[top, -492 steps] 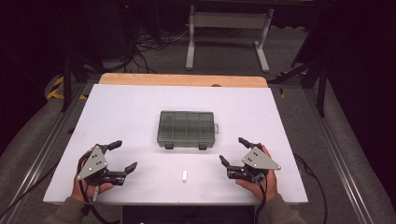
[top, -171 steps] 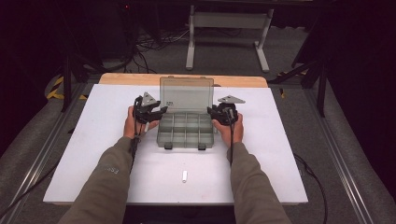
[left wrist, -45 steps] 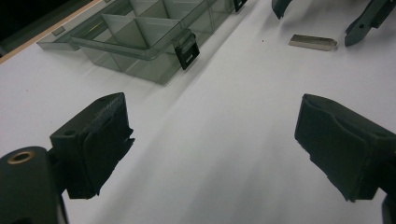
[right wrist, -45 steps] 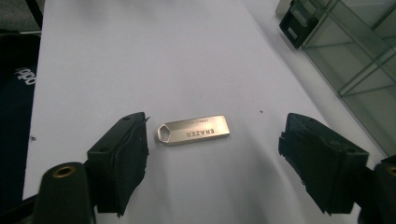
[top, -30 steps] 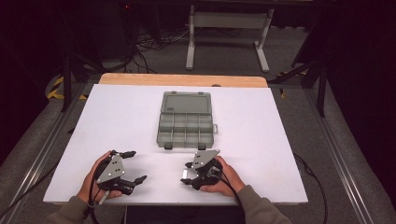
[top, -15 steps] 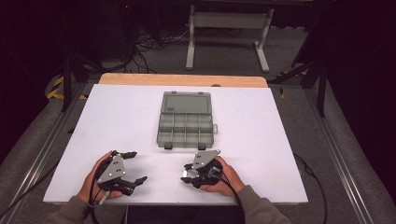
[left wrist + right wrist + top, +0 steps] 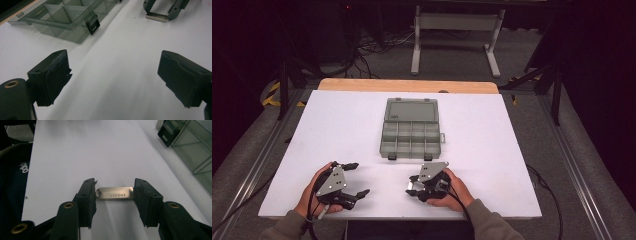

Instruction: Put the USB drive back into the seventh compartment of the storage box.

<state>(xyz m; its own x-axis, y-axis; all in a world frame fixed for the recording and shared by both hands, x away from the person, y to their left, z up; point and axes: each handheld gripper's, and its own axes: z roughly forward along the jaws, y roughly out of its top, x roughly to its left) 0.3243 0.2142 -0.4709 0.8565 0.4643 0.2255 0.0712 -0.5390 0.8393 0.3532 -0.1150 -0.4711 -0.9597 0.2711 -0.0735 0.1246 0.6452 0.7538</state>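
Observation:
A small flat metal stick point(image 7: 115, 193) marked ERAZER lies on the white table point(image 7: 492, 150) near its front edge. My right gripper point(image 7: 115, 196) has its two pads against the stick's two ends; its jaws have just been closing on it. From the left gripper view the same stick point(image 7: 156, 16) sits between the right gripper's point(image 7: 162, 8) fingertips. In the high view the right gripper point(image 7: 413, 186) points left. My left gripper point(image 7: 357, 179) rests at the front left, open, with bare table between its jaws point(image 7: 112, 75).
A clear grey compartment box point(image 7: 411, 135) lies with its lid open flat at the table's middle, its black latches toward me. Its corner point(image 7: 62, 20) is just beyond the left gripper. A wooden strip point(image 7: 407, 85) edges the table's far side.
The right gripper's jaws have narrowed onto the metal stick. Both hands stay where they were.

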